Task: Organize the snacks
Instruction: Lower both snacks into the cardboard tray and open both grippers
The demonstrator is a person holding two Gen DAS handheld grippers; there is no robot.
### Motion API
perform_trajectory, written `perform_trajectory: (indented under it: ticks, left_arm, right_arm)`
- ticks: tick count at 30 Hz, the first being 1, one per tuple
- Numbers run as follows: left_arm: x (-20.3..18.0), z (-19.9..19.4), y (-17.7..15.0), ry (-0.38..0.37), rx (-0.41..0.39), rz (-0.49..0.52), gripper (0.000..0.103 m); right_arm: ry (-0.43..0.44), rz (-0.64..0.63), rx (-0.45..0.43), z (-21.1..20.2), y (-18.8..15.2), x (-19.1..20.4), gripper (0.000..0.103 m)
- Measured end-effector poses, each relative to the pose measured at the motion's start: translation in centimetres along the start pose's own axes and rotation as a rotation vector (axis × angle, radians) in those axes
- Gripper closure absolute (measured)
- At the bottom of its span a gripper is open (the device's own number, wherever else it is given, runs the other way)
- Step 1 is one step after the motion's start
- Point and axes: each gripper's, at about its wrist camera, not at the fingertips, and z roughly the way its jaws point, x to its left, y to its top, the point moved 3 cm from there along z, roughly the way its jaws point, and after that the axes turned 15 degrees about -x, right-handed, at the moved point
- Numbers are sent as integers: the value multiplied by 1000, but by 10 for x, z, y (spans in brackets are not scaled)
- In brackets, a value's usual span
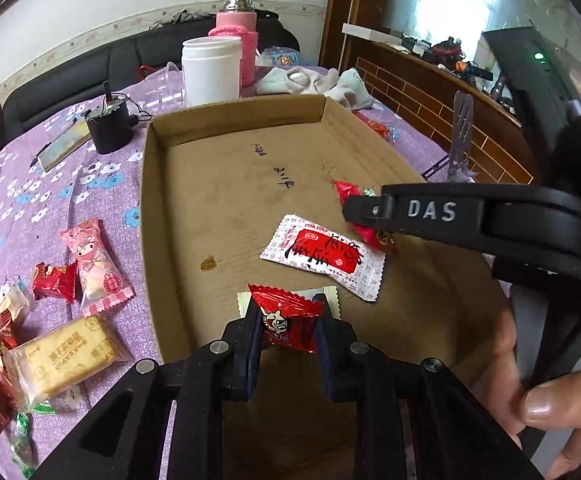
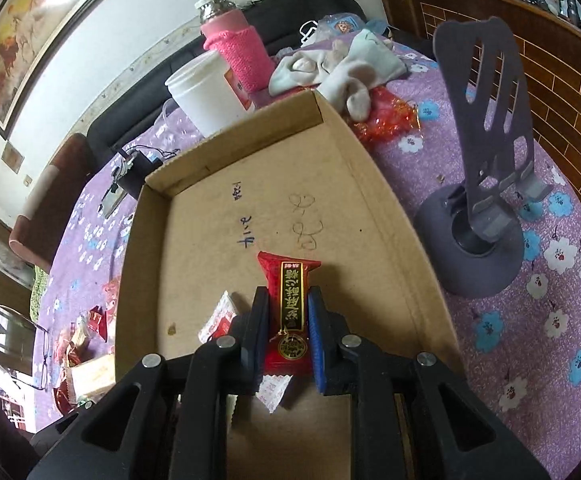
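Now, left of both jaws: loose snacks [image 1: 70, 320] lie on the purple desk [image 1: 50, 184], outside the cardboard tray [image 1: 148, 216]; the pink packet [image 1: 94, 268] and biscuit pack [image 1: 66, 356] are nearest its wall.
Left gripper [image 1: 288, 330]: jaws narrow, pinching a red candy [image 1: 288, 320] over the tray's near floor; a pale sachet [image 1: 326, 294] lies just beyond them.
Ahead and right of the left jaws: a white-and-red sachet [image 1: 322, 256] lies flat on the tray floor.
Right gripper [image 2: 288, 330]: jaws narrow, clamped on a red bar with a gold label [image 2: 290, 308], over the tray.
Beneath the right jaws: white sachets [image 2: 220, 316] peek out on the left and below.
Step in hand, as I judge it: dropping both sweets into the tray.
Doing it well: lower each close to bare cardboard, clear of the sachets, then part the jaws fully so the wrappers fall free without snagging.
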Motion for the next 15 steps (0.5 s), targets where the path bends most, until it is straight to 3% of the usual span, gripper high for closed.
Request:
perform_trajectory:
  ticks: [8, 10, 12, 15]
  left_arm:
    - [1, -6, -1, -15, -17, 1, 79]
    - [1, -11, 0, -19, -27, -1, 74]
    - [1, -14, 2, -24, -42, -6, 59]
    - [1, -21, 6, -17, -70, 5, 57]
  right_arm:
    - [-10, -29, -19, -2, 2, 9, 83]
    - [-9, -27, -42, -7, 4, 9, 83]
    - [5, -26, -67, -12, 7, 11, 82]
    - [16, -19, -91, -18, 9, 13, 81]
